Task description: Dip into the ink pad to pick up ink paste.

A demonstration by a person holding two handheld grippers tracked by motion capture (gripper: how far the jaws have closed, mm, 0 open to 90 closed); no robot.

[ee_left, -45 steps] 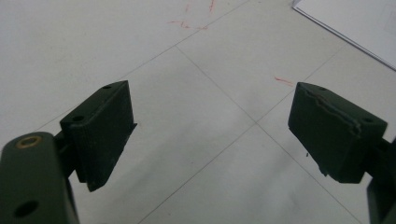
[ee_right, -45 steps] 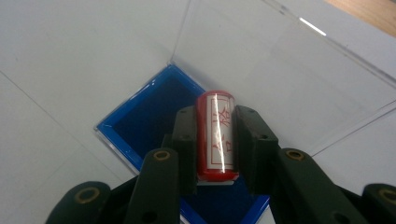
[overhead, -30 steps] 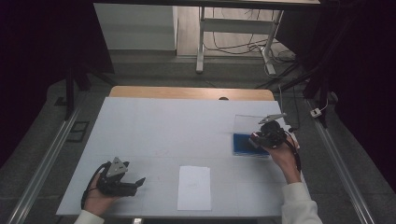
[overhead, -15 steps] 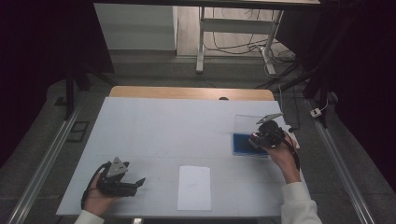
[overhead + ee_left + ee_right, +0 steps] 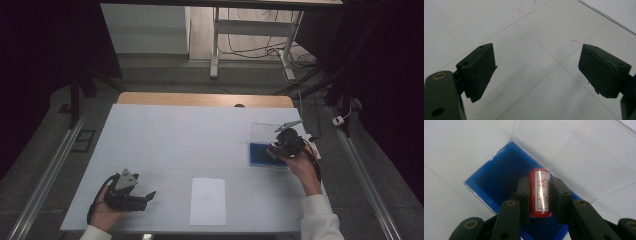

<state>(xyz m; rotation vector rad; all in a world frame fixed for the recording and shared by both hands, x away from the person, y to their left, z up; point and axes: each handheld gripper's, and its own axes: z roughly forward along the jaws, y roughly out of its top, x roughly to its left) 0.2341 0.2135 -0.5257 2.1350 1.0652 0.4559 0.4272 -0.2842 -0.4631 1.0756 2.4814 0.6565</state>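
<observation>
- The right gripper [image 5: 539, 195] pinched a small red cylindrical stamp [image 5: 539, 192], with red characters on its white label, between its two black jaws.
- Directly beyond the jaws lay a blue ink pad [image 5: 499, 180] in a shallow tray with its clear lid [image 5: 584, 152] folded open behind it; the stamp hung over the pad's dark surface, though whether it touched could not be told.
- The step in hand appeared to be inking the stamp. To do it well, the person would likely keep the stamp square to the pad, press its face flat and evenly, then lift it straight off.
- The open clear lid stood just past the stamp and could be knocked by a careless tilt.
- The left gripper [image 5: 536, 67] rested low over the white table [image 5: 180, 140], jaws spread wide with nothing between them.
- A blank white sheet of paper [image 5: 208, 201] lay just beside the left gripper, between the two hands, well apart from the right gripper with nothing between.
</observation>
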